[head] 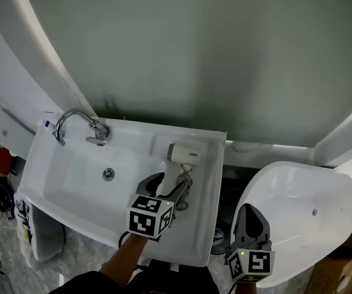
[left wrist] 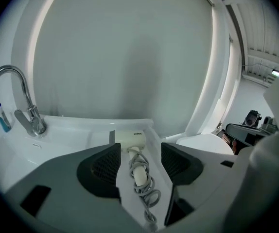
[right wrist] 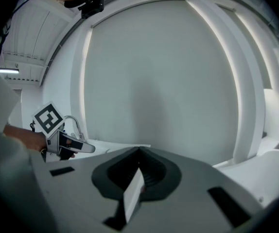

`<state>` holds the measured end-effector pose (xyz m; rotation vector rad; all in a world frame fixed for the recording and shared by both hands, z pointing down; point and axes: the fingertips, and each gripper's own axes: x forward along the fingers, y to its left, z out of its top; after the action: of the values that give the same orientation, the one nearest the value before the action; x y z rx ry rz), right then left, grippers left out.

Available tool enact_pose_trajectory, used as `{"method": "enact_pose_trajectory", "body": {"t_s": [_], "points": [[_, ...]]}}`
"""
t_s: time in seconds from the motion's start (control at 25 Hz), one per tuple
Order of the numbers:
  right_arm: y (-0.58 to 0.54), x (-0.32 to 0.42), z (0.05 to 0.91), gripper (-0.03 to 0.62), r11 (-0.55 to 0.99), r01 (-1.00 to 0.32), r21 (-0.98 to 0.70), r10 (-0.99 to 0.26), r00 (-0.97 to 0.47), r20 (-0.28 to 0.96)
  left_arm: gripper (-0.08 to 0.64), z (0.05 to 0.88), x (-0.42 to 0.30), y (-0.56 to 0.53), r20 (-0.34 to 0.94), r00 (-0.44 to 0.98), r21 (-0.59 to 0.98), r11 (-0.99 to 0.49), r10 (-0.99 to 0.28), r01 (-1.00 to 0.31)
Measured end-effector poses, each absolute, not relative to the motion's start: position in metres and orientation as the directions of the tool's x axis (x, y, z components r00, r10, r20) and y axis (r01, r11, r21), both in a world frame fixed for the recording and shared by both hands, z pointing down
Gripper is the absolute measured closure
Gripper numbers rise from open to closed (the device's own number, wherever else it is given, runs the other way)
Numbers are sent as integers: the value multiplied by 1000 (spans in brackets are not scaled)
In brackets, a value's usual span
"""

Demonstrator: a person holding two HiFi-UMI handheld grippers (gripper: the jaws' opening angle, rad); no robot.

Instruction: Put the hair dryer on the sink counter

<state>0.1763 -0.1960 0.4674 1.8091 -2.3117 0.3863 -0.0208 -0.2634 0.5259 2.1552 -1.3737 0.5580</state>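
Left tongs apart, straddling hair dryer handle (no contact); dryer lies on sink counter. Right tongs together, empty. Withdraw straight up, avoid snagging cord.

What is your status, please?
Left tool open over dryer. Right tool shut, empty. Dryer flat on counter, cord coiled. Nothing in the way.

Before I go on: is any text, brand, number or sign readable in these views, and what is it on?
No text here can be read outright.
Hair dryer: a small dark print on the body, too small to read.
White container beside the sink: black print, too blurred to read.
Marker cubes: black-and-white square patterns only, no words or numbers.
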Motion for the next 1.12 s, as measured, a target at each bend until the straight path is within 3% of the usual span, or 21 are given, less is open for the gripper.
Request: {"method": "enact_pose_trajectory", "body": {"t_s": [0.12, 0.28, 0.72, 1.12], "points": [[-186, 167, 451, 571, 226, -971, -78, -931, -239, 275, 357, 507, -33, -246, 548, 402, 195, -355, -734, -914], [-177, 155, 431, 571, 228, -972, -54, -943, -235, 235, 368, 484, -42, -228, 504, 421, 172, -390, -754, -904], [-170, 114, 375, 571, 252, -967, -47, -961, -255, 107, 503, 412, -70, -209, 314, 450, 115, -437, -836, -892], [-170, 81, 338, 571, 296, -953, -58, -954, -298, 26, 534, 346, -99, -192, 145, 420, 47, -417, -896, -908]]}}
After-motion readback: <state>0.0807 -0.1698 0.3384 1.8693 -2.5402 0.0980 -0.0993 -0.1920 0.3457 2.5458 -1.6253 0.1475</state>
